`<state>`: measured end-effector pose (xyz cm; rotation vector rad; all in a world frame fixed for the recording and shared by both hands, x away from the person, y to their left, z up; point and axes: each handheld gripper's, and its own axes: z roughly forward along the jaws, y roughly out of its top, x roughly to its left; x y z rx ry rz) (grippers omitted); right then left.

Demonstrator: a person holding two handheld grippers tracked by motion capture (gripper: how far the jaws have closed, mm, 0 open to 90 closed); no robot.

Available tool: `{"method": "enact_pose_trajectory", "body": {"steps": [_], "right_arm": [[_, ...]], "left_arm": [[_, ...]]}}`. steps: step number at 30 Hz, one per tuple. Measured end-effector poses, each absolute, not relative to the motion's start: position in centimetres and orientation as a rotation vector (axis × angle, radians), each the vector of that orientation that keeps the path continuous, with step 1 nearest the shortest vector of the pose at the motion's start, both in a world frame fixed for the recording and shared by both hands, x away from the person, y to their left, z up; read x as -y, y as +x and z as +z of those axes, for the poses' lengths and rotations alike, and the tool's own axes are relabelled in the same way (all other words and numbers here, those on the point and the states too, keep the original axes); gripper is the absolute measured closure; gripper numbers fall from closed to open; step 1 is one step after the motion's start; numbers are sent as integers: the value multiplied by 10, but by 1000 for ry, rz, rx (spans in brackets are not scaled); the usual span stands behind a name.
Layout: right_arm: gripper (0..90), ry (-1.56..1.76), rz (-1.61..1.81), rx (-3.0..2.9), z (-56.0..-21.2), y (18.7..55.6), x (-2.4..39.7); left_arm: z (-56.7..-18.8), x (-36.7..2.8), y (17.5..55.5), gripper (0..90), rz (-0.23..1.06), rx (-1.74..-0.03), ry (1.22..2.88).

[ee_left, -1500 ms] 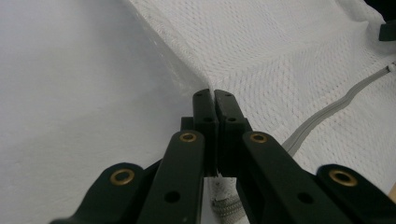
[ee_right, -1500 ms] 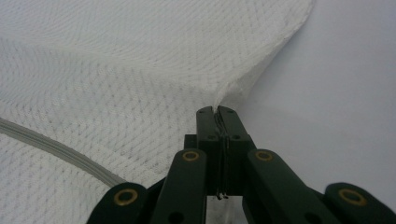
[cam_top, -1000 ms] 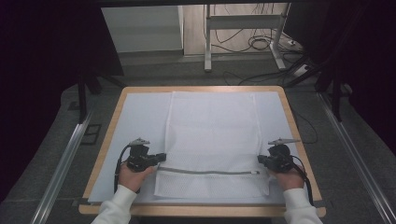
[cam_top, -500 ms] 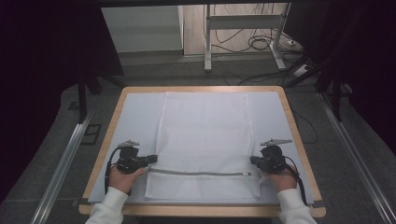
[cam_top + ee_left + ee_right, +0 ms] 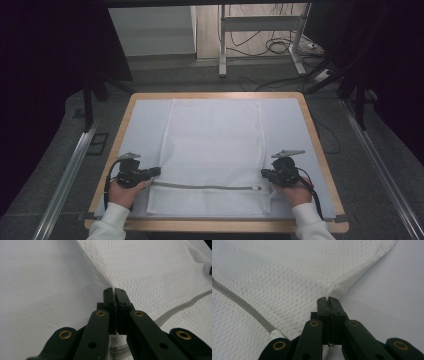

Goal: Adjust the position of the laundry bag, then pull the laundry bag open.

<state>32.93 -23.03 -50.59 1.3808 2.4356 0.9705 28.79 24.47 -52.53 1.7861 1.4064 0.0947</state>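
Both pairs of jaws are pressed together on the side edges of a white mesh bag [image 5: 215,155]: the left gripper [image 5: 114,291] pinches its left edge, the right gripper [image 5: 328,300] its right edge, with mesh caught between the tips. The bag lies flat on the white mat [image 5: 145,125] covering the table [image 5: 310,125], its grey zipper [image 5: 205,187] running across between the grippers, near the person's side. A hand [image 5: 125,192] holds each gripper.
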Motion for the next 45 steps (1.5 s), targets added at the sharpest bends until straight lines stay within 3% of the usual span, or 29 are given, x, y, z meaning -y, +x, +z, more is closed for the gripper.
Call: {"method": "enact_pose_trajectory", "body": {"steps": [17, 19, 22, 26, 34, 45], "right_arm": [[864, 1362, 964, -2443, -511, 330, 226], [774, 1360, 965, -2432, -511, 330, 227], [611, 1351, 977, -2400, -511, 330, 228], [494, 1352, 977, -2356, -511, 329, 230], [370, 1353, 1033, -2299, -505, 325, 238], [327, 1355, 1101, -2241, -498, 320, 253]], "left_arm": [[-526, -247, 286, 860, 124, -1417, 1803], [-523, -244, 284, 757, 167, -1401, 1837], [-515, -239, 282, 512, 216, -1393, 1851], [-503, -228, 282, 349, 286, -1361, 1847], [-491, -206, 283, 322, 227, -1278, 1843], [-481, -166, 287, 301, 191, -1206, 1878]]}}
